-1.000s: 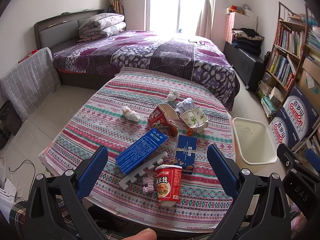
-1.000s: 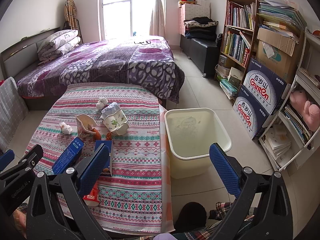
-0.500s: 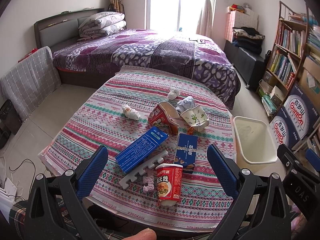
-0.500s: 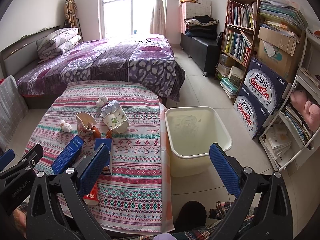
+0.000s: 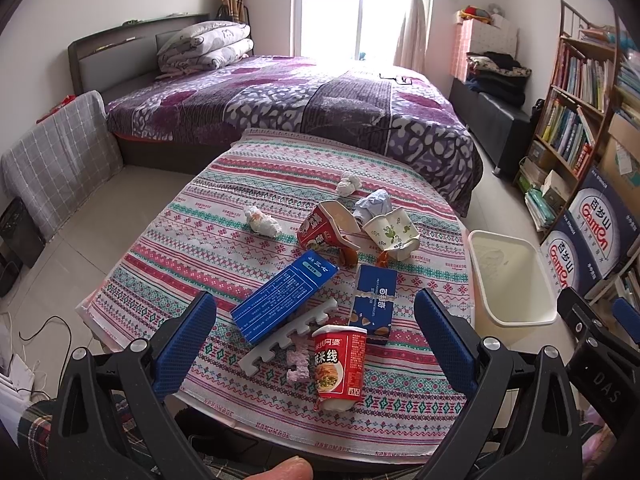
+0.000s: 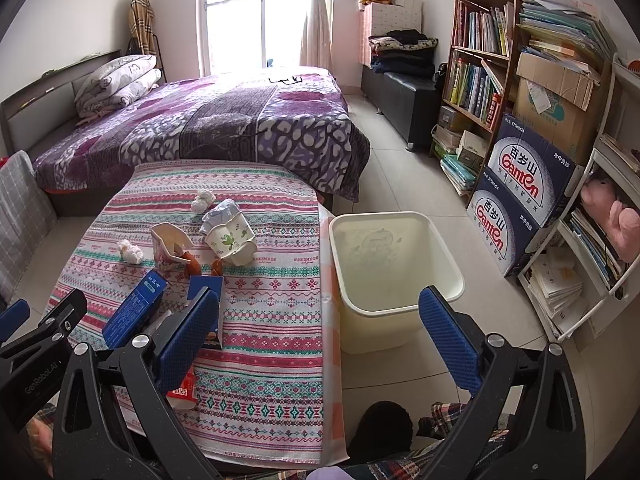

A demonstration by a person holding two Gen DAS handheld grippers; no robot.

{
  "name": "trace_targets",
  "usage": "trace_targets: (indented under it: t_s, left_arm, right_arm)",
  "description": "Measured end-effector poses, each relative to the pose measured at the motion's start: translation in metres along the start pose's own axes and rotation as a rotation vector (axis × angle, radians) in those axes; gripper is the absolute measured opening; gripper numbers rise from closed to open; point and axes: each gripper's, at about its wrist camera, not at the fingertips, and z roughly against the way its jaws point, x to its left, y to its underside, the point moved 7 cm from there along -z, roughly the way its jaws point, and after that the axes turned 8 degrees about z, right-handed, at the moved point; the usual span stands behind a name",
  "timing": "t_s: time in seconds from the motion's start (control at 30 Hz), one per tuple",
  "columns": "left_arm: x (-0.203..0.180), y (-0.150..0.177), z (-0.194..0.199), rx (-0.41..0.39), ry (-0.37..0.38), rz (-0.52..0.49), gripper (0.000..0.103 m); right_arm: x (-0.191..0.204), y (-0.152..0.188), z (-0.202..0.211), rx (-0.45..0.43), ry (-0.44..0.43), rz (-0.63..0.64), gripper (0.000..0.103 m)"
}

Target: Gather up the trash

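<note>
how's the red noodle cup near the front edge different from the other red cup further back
The near red noodle cup stands upright, lid end up and uncrushed; the far red cup lies tipped on its side, mouth open and dented. The near one stands beside foam pieces, the far one against a floral paper cup. Both are red printed noodle cups.

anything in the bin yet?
The cream bin beside the table looks empty: bare inner walls and floor show, with no trash in sight. Its near inside wall is hidden by the rim.
</note>
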Motion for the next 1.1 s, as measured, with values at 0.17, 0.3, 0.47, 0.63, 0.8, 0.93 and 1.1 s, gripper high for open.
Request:
trace_targets:
  t_s: [0.17, 0.3, 0.47, 0.63, 0.8, 0.93, 1.1]
  left_arm:
    - [-0.0002, 0.0, -0.0019, 0.006, -0.002, 0.0, 0.096]
    - [-0.0003, 0.0003, -0.0022, 0.008, -0.004, 0.0, 0.096]
    - [0.0004, 0.0015, -0.0035, 0.015, -0.006, 0.001, 0.096]
    - [0.0006, 0.0014, -0.0044, 0.02, -0.007, 0.002, 0.096]
    - [0.0006, 0.0012, -0.0065, 0.027, -0.008, 0.004, 0.096]
    - [0.0008, 0.0014, -0.0067, 0.027, -0.008, 0.003, 0.096]
    - [0.0015, 0.0019, -0.0079, 0.03, -0.009, 0.003, 0.096]
  right_arm:
    - [0.0018, 0.0042, -0.0017, 0.001, -0.002, 0.001, 0.096]
    - [0.0009, 0.0018, -0.002, 0.003, -0.002, 0.001, 0.096]
    - [0.0028, 0.0074, -0.004, 0.008, -0.003, 0.0, 0.096]
    - [0.0017, 0.0039, -0.0045, 0.008, -0.003, 0.001, 0.096]
    - [0.0032, 0.008, -0.0058, 0.01, -0.003, 0.001, 0.096]
    - [0.0043, 0.0096, -0.0071, 0.012, -0.004, 0.001, 0.096]
    - [0.0023, 0.0032, -0.0075, 0.013, -0.004, 0.001, 0.096]
